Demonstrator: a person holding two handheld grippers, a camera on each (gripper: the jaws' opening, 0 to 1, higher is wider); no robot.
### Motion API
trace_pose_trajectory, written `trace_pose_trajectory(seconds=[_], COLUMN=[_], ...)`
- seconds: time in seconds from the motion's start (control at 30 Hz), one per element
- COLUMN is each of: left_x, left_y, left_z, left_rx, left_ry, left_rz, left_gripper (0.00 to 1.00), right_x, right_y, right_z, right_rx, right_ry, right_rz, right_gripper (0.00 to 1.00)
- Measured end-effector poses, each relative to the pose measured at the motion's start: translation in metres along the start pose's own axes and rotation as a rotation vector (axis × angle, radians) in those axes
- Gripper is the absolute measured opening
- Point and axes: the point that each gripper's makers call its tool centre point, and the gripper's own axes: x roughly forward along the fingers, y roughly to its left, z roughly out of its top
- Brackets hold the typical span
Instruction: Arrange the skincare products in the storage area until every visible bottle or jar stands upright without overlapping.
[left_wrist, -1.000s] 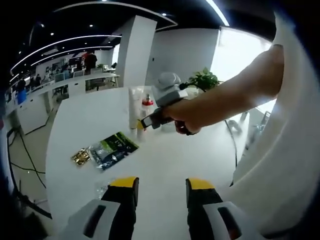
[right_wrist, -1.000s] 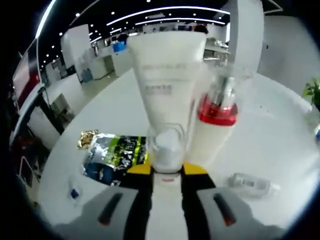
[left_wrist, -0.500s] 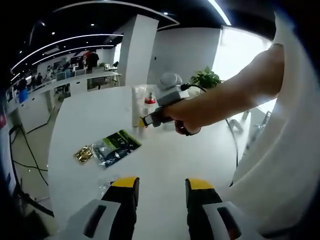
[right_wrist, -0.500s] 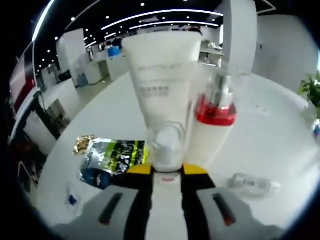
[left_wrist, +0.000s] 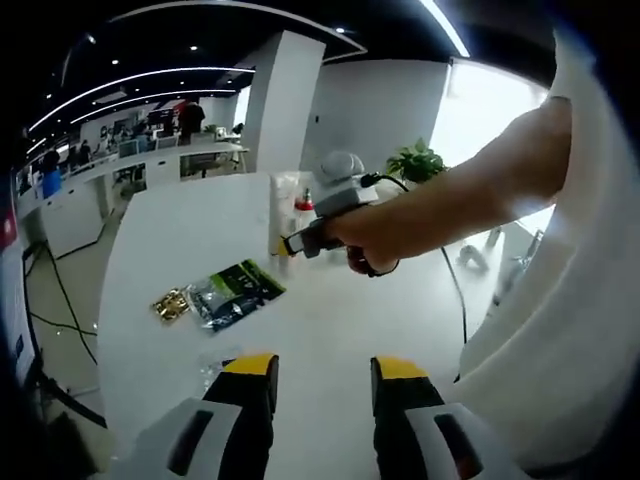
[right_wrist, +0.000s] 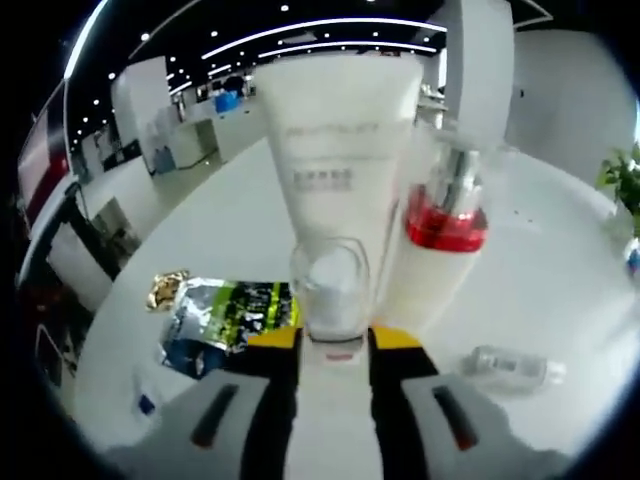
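Observation:
A white tube (right_wrist: 335, 170) stands cap-down on the white table, and my right gripper (right_wrist: 333, 342) is shut on its clear cap (right_wrist: 330, 292). A white pump bottle with a red collar (right_wrist: 440, 250) stands upright just right of the tube, touching or nearly touching it. A small clear bottle (right_wrist: 510, 367) lies on its side at the lower right. In the left gripper view, a person's hand holds the right gripper (left_wrist: 300, 240) against the tube (left_wrist: 279, 205) at mid-table. My left gripper (left_wrist: 325, 372) hangs open over the near table with nothing between its jaws.
A green-and-black sachet (right_wrist: 225, 312) and a gold sachet (right_wrist: 165, 290) lie flat left of the tube, also seen as the sachet (left_wrist: 235, 290). A small blue packet (right_wrist: 148, 405) lies nearer. A potted plant (left_wrist: 418, 162) stands at the far table edge. A cable (left_wrist: 462, 300) runs along the right.
The tube looks slightly larger and the right jaws stand a touch wider apart around its cap. The left view has drifted a little; its jaws have not changed.

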Motion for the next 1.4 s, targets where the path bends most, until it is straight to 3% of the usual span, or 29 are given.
trace_pose_trajectory(seconds=[0.33,0.4,0.5,0.63,0.7,0.87,1.07,1.17,1.4], left_x=[0.007,0.011,0.018,0.026,0.030,0.039,0.044,0.043,0.043], left_y=[-0.009,-0.013,-0.021,-0.033,-0.040,-0.057,-0.076,-0.083,-0.102], left_z=[0.007,0.010,0.015,0.020,0.021,0.025,0.030,0.031,0.029], left_rx=[0.018,0.019,0.025,0.026,0.029,0.020,0.018,0.013,-0.007], left_ry=[-0.001,-0.003,-0.007,-0.013,-0.013,-0.015,-0.011,-0.008,0.003], left_rz=[-0.021,-0.028,-0.041,-0.056,-0.062,-0.069,-0.054,-0.040,-0.001], left_gripper=[0.39,0.39,0.39,0.39,0.39,0.39,0.39,0.39,0.39], right_x=[-0.011,-0.019,-0.036,-0.055,-0.064,-0.071,-0.063,-0.059,-0.054], right_y=[-0.004,-0.005,-0.012,-0.041,-0.068,-0.114,-0.157,-0.164,-0.175], right_z=[-0.013,-0.027,-0.040,-0.049,-0.049,-0.043,-0.045,-0.062,-0.076], right_rx=[0.006,-0.032,-0.121,-0.270,-0.361,-0.481,-0.492,-0.436,-0.555], right_ry=[0.015,0.053,0.042,0.032,0.022,0.018,0.074,0.186,0.263], right_rz=[0.046,0.102,0.176,0.188,0.176,0.149,0.172,0.260,0.348], right_gripper=[0.36,0.38,0.38,0.39,0.40,0.43,0.49,0.49,0.47])
